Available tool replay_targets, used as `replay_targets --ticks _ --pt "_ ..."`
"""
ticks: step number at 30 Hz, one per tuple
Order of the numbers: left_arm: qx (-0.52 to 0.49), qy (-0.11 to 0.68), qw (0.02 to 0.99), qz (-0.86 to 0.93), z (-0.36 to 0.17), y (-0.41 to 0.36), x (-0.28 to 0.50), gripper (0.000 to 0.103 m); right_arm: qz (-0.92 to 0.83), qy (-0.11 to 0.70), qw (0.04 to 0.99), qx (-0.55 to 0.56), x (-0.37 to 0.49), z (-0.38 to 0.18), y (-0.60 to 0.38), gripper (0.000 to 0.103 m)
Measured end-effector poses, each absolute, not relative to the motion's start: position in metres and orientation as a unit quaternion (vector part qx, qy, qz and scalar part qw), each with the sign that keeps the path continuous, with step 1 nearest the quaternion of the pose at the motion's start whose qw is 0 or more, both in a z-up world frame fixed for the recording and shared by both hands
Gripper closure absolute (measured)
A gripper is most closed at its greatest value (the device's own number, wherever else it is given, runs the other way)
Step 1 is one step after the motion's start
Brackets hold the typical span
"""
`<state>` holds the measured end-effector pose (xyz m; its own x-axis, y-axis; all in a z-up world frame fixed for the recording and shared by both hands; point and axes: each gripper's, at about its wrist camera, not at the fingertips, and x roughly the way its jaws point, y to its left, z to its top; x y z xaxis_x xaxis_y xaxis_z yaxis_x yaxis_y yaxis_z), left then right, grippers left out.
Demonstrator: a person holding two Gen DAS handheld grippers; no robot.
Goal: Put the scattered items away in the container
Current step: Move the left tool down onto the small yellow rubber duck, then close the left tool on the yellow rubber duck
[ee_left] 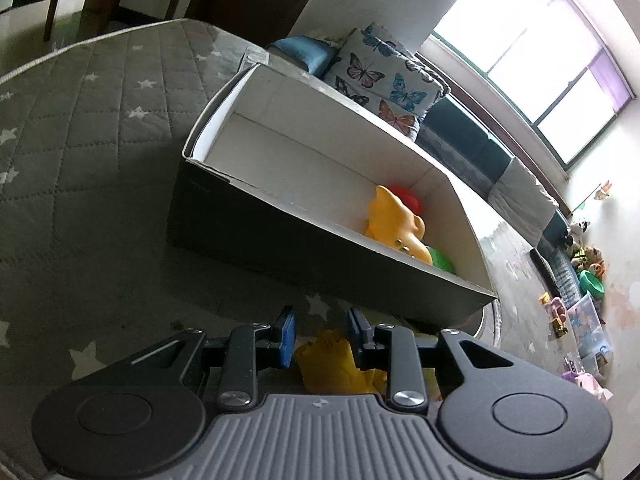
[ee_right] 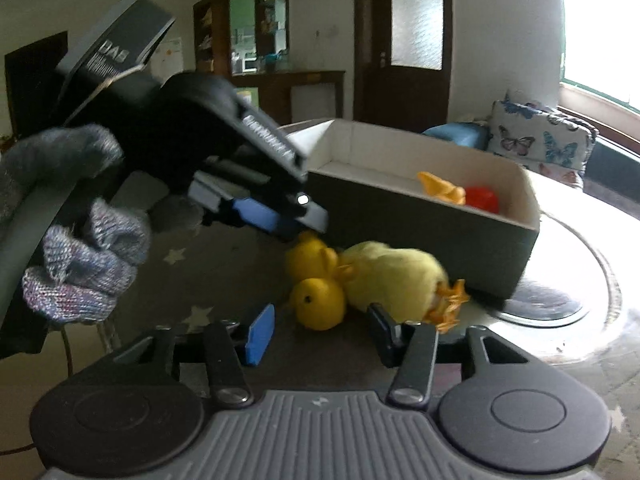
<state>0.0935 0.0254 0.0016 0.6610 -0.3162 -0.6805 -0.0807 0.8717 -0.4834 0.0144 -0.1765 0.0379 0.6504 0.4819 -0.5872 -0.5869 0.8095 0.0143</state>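
The plush duck (ee_right: pixel 384 276) lies on its side on the star-patterned bedcover (ee_right: pixel 188 276), just in front of the box (ee_right: pixel 420 220). Its long axis runs along the box's near wall: head (ee_right: pixel 318 304) toward the left gripper, orange feet (ee_right: pixel 450 302) toward the box's right corner. The left gripper (ee_left: pixel 322 334) hangs over the duck, its jaws parted around the yellow plush (ee_left: pixel 340 364) without clearly pinching it. The right gripper (ee_right: pixel 320 332) is wide open and holds nothing, just short of the duck. Inside the box lie a yellow toy (ee_left: pixel 396 220) and something red (ee_left: pixel 406 196).
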Motion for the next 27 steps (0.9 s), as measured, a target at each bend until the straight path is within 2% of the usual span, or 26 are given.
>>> replay_targets --ticks 3,13,27 --pt "-0.247 0.409 0.876 -0.069 0.000 0.024 0.096 0.073 0.293 0.300 0.903 -0.095 0.018 0.034 -0.170 0.054" --pt "-0.266 0.421 0.864 -0.074 -0.010 0.025 0.100 0.074 0.287 0.311 0.900 -0.105 0.025 0.029 -0.157 0.066" --pt "-0.276 0.431 0.856 -0.075 -0.015 0.029 0.094 0.076 0.293 0.304 0.899 -0.116 0.017 0.033 -0.150 0.069"
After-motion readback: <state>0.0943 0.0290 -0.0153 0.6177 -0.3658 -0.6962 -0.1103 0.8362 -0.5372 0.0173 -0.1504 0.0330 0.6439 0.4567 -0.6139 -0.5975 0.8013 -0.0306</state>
